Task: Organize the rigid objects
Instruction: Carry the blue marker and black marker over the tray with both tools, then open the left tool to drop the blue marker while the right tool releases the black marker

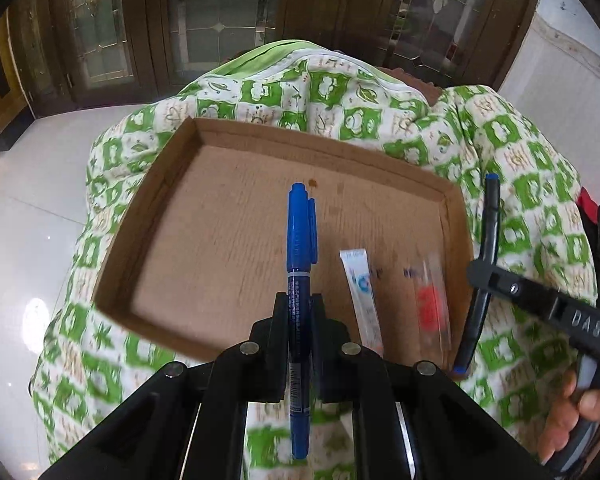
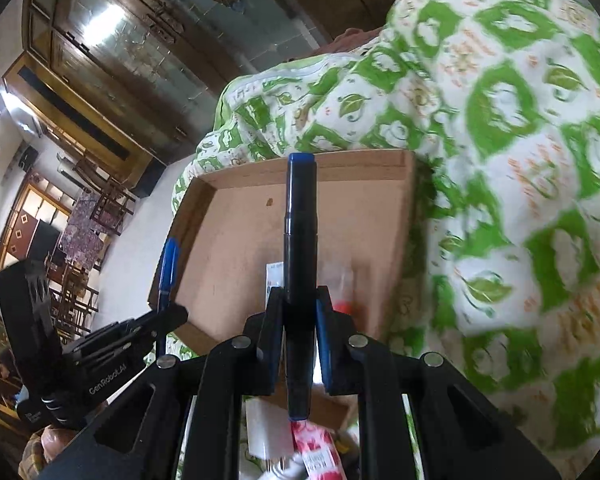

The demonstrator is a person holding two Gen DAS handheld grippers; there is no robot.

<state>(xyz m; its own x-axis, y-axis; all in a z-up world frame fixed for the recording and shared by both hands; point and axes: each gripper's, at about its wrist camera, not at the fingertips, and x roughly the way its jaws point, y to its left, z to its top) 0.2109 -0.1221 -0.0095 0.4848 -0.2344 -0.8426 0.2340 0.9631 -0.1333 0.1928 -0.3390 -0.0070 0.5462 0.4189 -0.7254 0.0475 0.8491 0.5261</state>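
Observation:
A shallow cardboard tray (image 1: 148,216) (image 2: 380,168) lies on a green-and-white patterned quilt. My left gripper (image 1: 299,312) is shut on a blue marker (image 1: 300,240) held over the tray's near edge. My right gripper (image 2: 300,304) is shut on a dark pen with blue ends (image 2: 300,240), also seen in the left wrist view (image 1: 485,248) at the tray's right edge. In the tray lie a white-and-blue tube (image 1: 362,292) and a clear packet with a red mark (image 1: 432,304). The left gripper and its marker (image 2: 167,264) show at the left of the right wrist view.
The quilt (image 1: 520,168) (image 2: 520,160) rises in folds behind and to the right of the tray. White tiled floor (image 1: 28,216) lies to the left, with dark wooden glass-door cabinets (image 1: 220,20) behind. A pink-patterned packet (image 2: 316,452) lies below my right gripper.

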